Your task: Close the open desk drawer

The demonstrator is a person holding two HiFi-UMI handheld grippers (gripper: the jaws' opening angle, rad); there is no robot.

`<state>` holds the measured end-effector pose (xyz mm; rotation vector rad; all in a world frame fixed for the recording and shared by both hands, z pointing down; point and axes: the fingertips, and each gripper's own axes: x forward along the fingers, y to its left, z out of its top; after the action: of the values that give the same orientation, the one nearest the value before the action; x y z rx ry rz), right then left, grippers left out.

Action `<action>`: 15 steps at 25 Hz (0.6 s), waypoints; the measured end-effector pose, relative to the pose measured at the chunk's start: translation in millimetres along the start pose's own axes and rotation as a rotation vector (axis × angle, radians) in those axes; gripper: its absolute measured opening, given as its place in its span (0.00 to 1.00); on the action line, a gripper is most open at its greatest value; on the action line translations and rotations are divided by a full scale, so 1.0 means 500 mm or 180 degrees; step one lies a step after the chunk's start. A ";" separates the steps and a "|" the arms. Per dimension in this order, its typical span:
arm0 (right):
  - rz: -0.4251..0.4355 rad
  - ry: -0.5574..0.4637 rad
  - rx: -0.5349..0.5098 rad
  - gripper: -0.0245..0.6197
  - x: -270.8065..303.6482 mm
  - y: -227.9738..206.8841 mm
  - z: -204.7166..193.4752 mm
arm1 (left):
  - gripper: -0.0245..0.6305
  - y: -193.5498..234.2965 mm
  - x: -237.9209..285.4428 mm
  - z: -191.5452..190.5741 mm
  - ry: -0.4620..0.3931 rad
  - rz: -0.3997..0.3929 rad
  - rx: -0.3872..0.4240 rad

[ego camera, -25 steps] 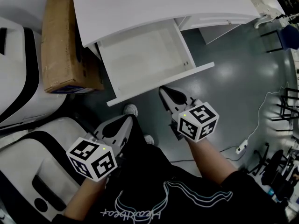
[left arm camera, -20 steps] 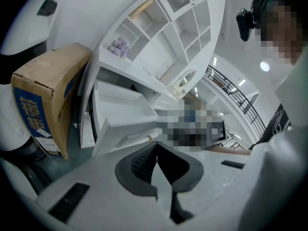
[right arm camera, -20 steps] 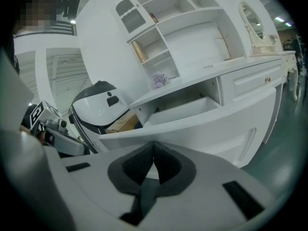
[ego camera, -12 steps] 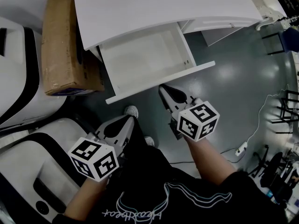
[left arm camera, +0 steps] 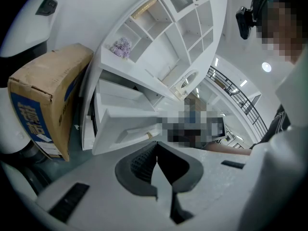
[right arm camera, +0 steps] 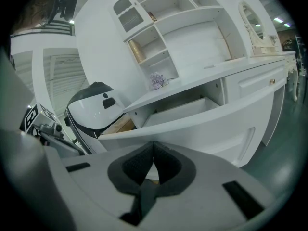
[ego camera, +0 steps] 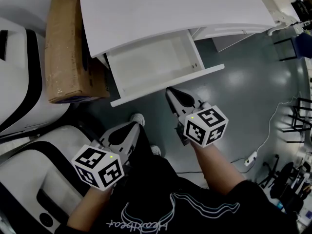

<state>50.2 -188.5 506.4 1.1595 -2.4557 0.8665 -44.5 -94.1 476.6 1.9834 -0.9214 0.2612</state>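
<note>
Drawer (ego camera: 151, 62) open, white desk (ego camera: 161, 9), grey floor (ego camera: 243, 82); L tongs (ego camera: 136, 125), R tongs (ego camera: 170, 93) both together.

One white bench (ego camera: 170, 9) with one open drawer (ego camera: 156, 62); one cardboard box (ego camera: 66, 48) beside it; two grippers, a left gripper (ego camera: 135, 125) and a right gripper (ego camera: 170, 92).

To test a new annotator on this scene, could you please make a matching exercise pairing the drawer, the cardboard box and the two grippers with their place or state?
Things:
1 drawer
2 cardboard box
3 left gripper
4 right gripper

Places or states:
a shut, tips close to the drawer's front
b pulled out, nothing seen inside
c on the floor beside the desk
d shut, farther back from the drawer

Pairs: 1-b, 2-c, 3-d, 4-a
</note>
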 end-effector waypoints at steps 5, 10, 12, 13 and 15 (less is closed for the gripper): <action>-0.0028 -0.0015 0.0013 0.05 0.018 -0.005 0.013 | 0.04 0.017 0.001 0.006 0.0008 0.0011 -0.0016; -0.0045 -0.0009 0.0014 0.05 0.036 -0.011 0.026 | 0.04 0.033 0.004 0.019 -0.0009 0.0028 -0.0046; -0.0050 -0.0010 0.0012 0.05 0.044 -0.013 0.033 | 0.04 0.038 0.007 0.024 -0.0006 0.0027 -0.0049; -0.0052 -0.0010 0.0012 0.05 0.048 -0.014 0.036 | 0.04 0.040 0.008 0.026 -0.0002 0.0026 -0.0049; -0.0054 -0.0006 0.0008 0.05 0.055 -0.015 0.041 | 0.04 0.045 0.010 0.029 0.0007 0.0027 -0.0050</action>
<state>38.5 -221.8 507.0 1.1811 -2.4433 0.8641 -59.2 -115.2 485.6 1.9651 -0.9279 0.2601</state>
